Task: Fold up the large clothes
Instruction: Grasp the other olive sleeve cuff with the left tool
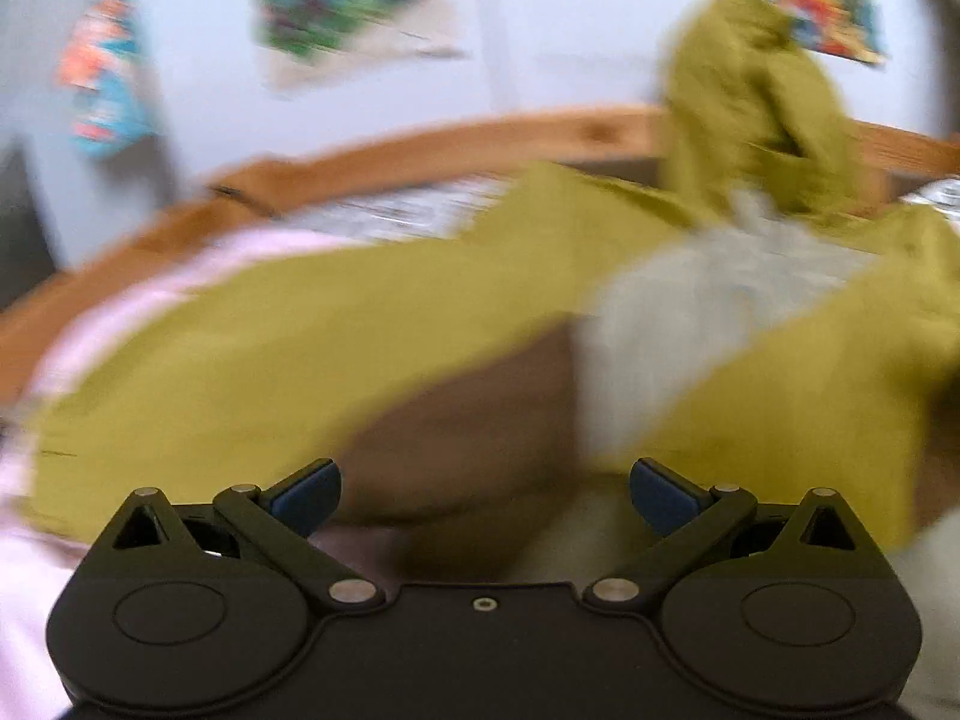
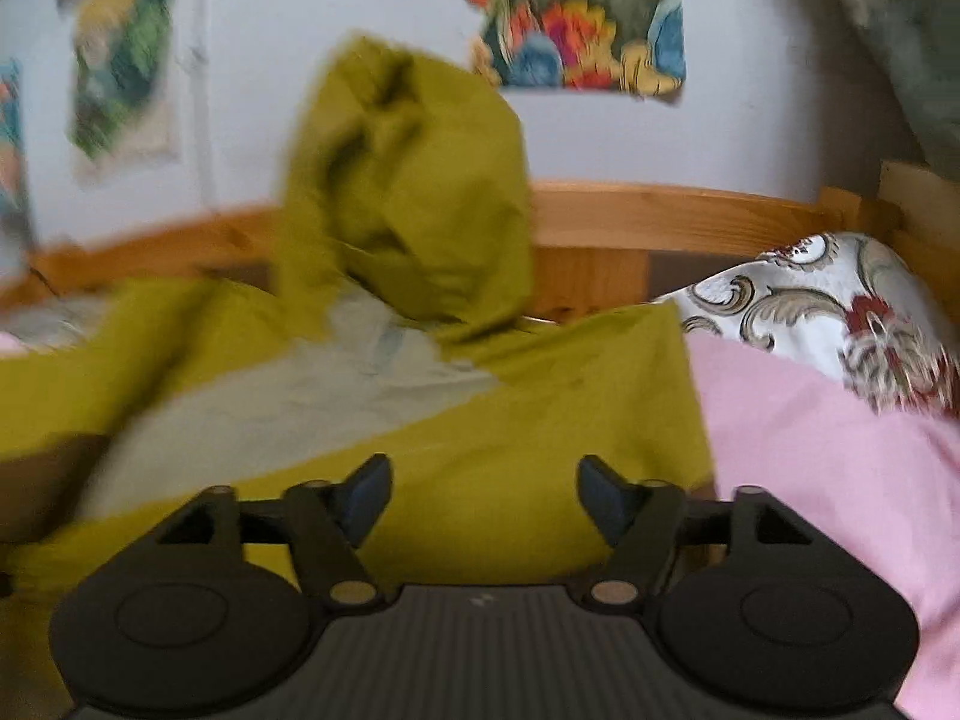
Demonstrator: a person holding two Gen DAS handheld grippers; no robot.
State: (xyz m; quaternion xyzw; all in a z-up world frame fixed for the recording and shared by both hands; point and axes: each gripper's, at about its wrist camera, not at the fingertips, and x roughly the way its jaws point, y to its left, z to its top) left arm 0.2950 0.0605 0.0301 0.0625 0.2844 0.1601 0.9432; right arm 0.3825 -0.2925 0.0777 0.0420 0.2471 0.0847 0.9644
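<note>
Jacket [image 2: 492,468], olive green with a pale grey lining, is spread across the bed on a pink sheet [image 2: 828,450], and nothing is held at this moment. The left gripper [image 1: 485,495] is seen with its jaws wide apart and empty, the cloth lying beyond the blue pads [image 1: 306,495]. The right gripper [image 2: 483,495] is likewise parted, with olive fabric below and beyond the tips but no pinch on it.

The step in hand is judged to be a release between folds: one front panel appears thrown open so the lining [image 2: 288,408] is exposed, and a sleeve or hood [image 2: 414,192] is bunched up high against the wooden bed frame [image 2: 678,216], near the wall. Which of the two it is cannot be told through the blur. A brown patch [image 1: 462,420] shows near the left gripper; whether it is shadow or cloth is unclear.

Next, a fresh hold is called for. The raised bundle would need to be brought down flat, and the open panel closed over the lining, with an edge taken in each gripper so that the cloth is carried evenly. Thin fabric like this can be expected to slip or drag a second layer along.

No brand, label or legible writing is made out. Colourful posters [image 2: 582,30] hang on the wall, too smeared to read, and a floral pillow [image 2: 840,312] sits at the right.
</note>
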